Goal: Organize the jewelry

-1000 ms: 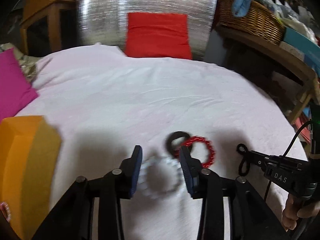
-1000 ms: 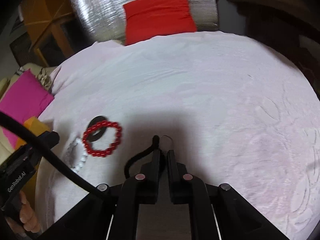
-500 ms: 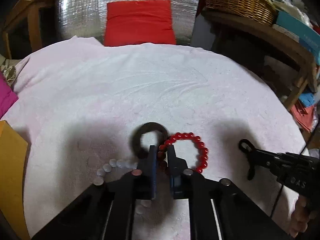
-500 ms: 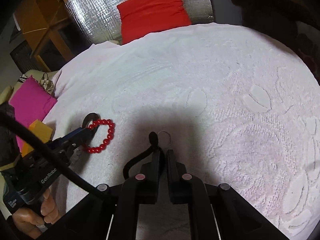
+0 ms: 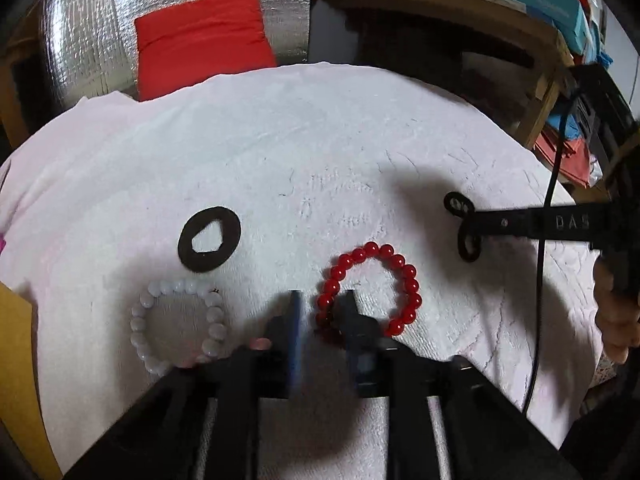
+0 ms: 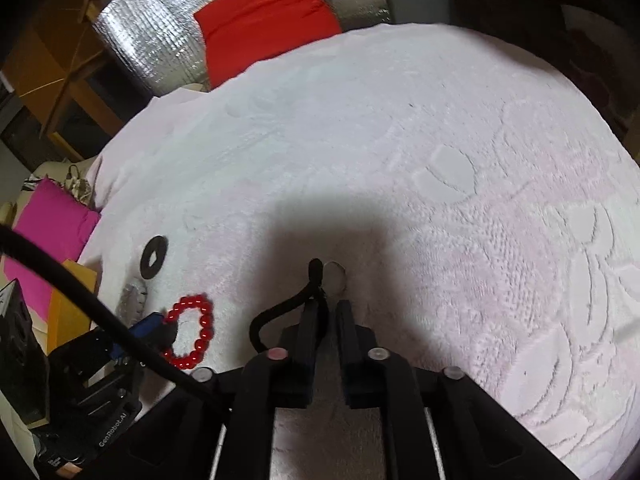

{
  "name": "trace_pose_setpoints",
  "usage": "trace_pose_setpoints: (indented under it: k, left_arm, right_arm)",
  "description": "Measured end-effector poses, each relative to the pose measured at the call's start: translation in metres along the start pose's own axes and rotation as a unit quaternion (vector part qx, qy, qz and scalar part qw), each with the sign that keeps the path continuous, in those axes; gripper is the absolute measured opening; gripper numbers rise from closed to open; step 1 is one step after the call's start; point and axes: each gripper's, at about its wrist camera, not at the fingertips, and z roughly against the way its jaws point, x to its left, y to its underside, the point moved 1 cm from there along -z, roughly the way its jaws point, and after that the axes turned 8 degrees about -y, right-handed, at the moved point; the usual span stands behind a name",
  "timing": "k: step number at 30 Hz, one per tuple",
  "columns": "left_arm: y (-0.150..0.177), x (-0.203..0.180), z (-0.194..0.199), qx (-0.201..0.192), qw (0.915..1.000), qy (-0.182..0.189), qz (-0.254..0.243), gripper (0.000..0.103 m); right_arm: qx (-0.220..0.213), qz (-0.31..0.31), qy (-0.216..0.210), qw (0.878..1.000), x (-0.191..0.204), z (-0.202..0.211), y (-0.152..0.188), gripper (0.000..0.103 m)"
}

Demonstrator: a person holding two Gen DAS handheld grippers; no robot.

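A red bead bracelet (image 5: 372,288) lies on the white towel (image 5: 280,152), also seen in the right wrist view (image 6: 192,332). My left gripper (image 5: 322,312) is slightly open, its fingers straddling the bracelet's left side. A white bead bracelet (image 5: 178,324) lies to its left, and a flat black ring (image 5: 209,239) lies beyond that. My right gripper (image 6: 324,308) is shut on a black hair tie (image 6: 280,308), which sticks out past its tips in the left wrist view (image 5: 464,232).
An orange box (image 5: 20,380) stands at the left edge. A pink cushion (image 6: 52,224) lies left of the towel. A red cushion (image 5: 204,40) leans on a silver foil panel at the back. A wooden shelf (image 5: 460,8) with a basket stands at the back right.
The left gripper has opened slightly and carried the red bracelet to the right, away from the black ring. The white bracelet now lies apart on the left. The right gripper stays shut.
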Motion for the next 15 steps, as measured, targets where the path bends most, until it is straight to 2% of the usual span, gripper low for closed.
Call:
trace_pose_setpoints:
  k: [1,4,7,9,15]
  left_arm:
    - [0.000,0.000,-0.001,-0.002,1.0000,-0.002,0.002,0.045]
    - [0.000,-0.006,-0.005,-0.003,1.0000,-0.007,-0.004,0.045]
    - [-0.001,-0.012,-0.004,-0.010,0.9999,-0.001,-0.013,0.011]
    - [-0.002,-0.017,-0.002,-0.014,0.9997,0.000,-0.021,0.010]
    - [-0.007,-0.009,0.020,-0.043,0.9990,0.012,0.005,0.009]
  right_arm:
    - [0.001,0.001,0.000,1.000,0.001,-0.001,0.001,0.024]
    - [-0.005,0.025,0.018,1.000,0.010,-0.004,0.004,0.026]
    - [-0.013,0.059,0.039,0.997,0.019,-0.007,0.007,0.022]
    - [-0.019,0.074,0.051,0.996,0.023,-0.006,0.007,0.013]
    - [-0.042,0.079,0.036,0.995,0.028,0.006,0.004,0.012]
